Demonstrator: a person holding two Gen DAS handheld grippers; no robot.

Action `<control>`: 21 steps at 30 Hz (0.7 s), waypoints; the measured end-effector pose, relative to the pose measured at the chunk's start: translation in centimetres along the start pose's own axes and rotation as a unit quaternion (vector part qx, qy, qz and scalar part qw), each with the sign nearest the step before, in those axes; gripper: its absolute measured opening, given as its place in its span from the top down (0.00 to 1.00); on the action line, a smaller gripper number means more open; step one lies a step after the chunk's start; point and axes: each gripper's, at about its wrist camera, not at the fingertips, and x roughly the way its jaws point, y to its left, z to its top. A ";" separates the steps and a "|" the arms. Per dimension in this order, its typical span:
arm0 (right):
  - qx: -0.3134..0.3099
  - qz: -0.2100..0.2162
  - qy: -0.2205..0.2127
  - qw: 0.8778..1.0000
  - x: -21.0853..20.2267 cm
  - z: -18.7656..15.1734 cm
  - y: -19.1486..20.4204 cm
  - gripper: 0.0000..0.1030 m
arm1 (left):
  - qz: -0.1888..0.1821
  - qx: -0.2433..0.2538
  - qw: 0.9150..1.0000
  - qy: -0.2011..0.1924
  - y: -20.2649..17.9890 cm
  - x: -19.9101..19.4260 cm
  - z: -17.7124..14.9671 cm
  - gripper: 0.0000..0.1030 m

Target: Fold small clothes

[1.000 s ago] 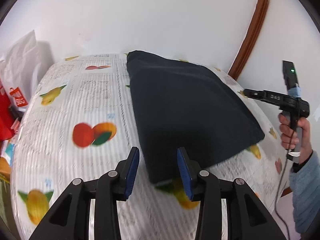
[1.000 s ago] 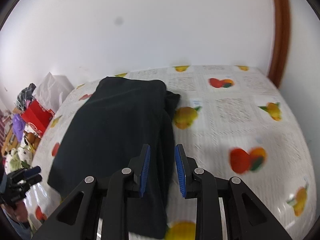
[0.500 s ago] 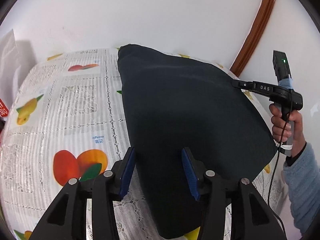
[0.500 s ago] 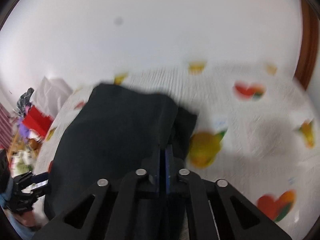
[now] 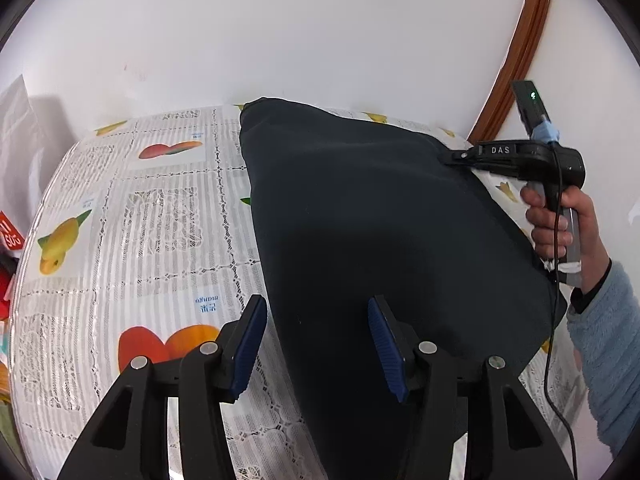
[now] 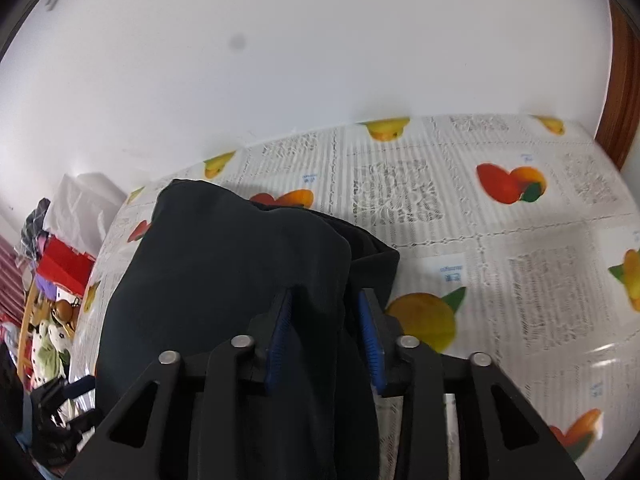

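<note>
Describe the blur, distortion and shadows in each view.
Left wrist view: sharp overall, with strong fisheye bending of the table edge and door frame; soft shadows under the dark garment. Right wrist view: slight motion smear on the tablecloth at right, a dark smudge on the wall, and black vignette corners.

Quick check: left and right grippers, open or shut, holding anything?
Left gripper: open, over the near edge of the dark garment, holding nothing.
Right gripper: open, garment fold between its fingers, not clamped.
</note>
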 end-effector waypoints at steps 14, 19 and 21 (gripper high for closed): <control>-0.022 -0.047 -0.040 0.998 -3.9 -2.1 -0.4 0.82 | 0.003 -0.003 1.000 0.001 -0.1 -0.5 -0.5 0.50; -0.021 -0.015 -0.026 0.999 -6.1 -5.4 -1.0 0.57 | -0.005 -0.015 1.000 0.003 -0.1 -1.3 -1.7 0.50; -0.010 0.001 -0.027 1.000 -6.4 -6.4 -1.1 0.57 | -0.011 -0.022 1.000 0.005 0.0 -1.7 -2.2 0.50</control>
